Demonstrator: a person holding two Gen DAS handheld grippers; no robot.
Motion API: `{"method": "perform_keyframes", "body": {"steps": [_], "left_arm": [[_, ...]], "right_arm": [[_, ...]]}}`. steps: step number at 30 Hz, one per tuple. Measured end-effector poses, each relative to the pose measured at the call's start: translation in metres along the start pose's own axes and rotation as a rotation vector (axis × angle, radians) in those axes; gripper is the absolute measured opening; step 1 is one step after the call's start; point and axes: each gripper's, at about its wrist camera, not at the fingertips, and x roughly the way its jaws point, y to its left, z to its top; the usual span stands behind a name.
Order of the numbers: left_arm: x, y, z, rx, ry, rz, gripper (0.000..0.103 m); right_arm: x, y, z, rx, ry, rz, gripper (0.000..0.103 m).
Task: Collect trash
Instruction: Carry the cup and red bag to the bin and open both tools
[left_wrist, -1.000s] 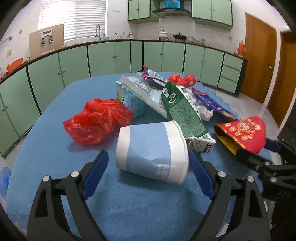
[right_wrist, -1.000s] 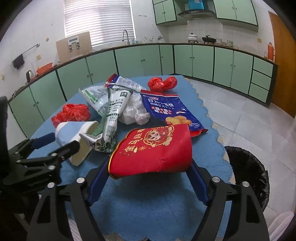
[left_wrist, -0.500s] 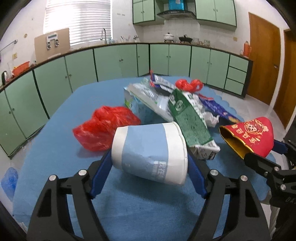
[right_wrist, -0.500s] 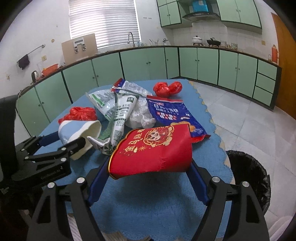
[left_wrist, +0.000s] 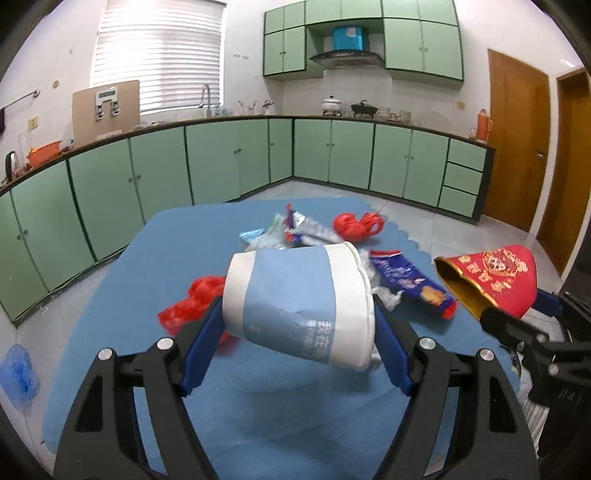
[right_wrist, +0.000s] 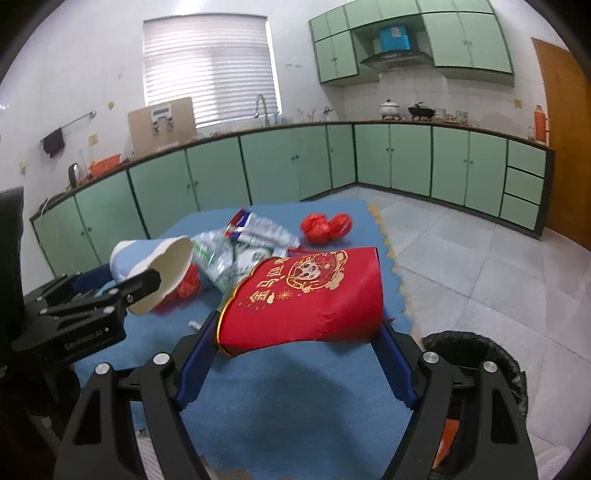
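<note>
On the left, the left gripper (left_wrist: 297, 334) has its jaws pinching a blue-and-white paper cup (left_wrist: 295, 304) lying on its side between the blue pads, clear above the blue tabletop (left_wrist: 155, 258), its open mouth toward the right. Behind and below the cup's left end a crumpled red plastic bag (left_wrist: 188, 306) lies on the tabletop. Past the cup's far edge sits a heap of wrappers — silvery snack packets (left_wrist: 299, 230), a knotted red bag (left_wrist: 356, 227) further back, and a dark blue biscuit wrapper (left_wrist: 410, 280) running out to the right beside crumpled white plastic. Further right, the right gripper (right_wrist: 299, 343) has its jaws closed on a red paper cup with gold lettering (right_wrist: 306, 295), also on its side, gripped across its body with the gold-lined mouth to the left and held above the tabletop's near right corner. In the right wrist view the blue-and-white cup shows at the left, its mouth toward the camera, with green-and-white packaging (right_wrist: 221, 262) between the two cups. At the far right, a black-lined trash bin (right_wrist: 476, 354) stands on the tiled floor (right_wrist: 480, 266) just beside the tabletop's edge — below and right of the red cup.
</note>
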Motion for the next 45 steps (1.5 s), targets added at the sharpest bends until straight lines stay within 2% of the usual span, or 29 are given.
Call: {"method": "perform_keyframes", "body": {"steps": [10,16,24,31,38,42,45], "left_arm": [[0.011,-0.053,0.018,0.05,-0.029,-0.13,0.074],[0.028,-0.105,0.024,0.085,-0.03,-0.237,0.073],[0.058,-0.179,0.025,0.146,-0.019,-0.343,0.074],[0.096,-0.23,0.019,0.165,0.057,-0.414,0.074],[0.117,-0.259,0.018,0.2,0.085,-0.443,0.074],[0.127,-0.27,0.02,0.212,0.107,-0.472,0.075],[0.131,-0.275,0.02,0.21,0.115,-0.498,0.083]], "right_arm": [[-0.029,-0.072,0.016,0.091,-0.07,-0.166,0.078],[-0.041,-0.114,0.016,0.123,-0.072,-0.259,0.078],[-0.046,-0.177,0.006,0.189,-0.056,-0.361,0.078],[-0.03,-0.221,-0.008,0.225,0.003,-0.391,0.078],[-0.016,-0.26,-0.023,0.273,0.052,-0.408,0.078],[-0.011,-0.268,-0.029,0.265,0.078,-0.43,0.082],[-0.007,-0.272,-0.033,0.261,0.093,-0.449,0.088]]}}
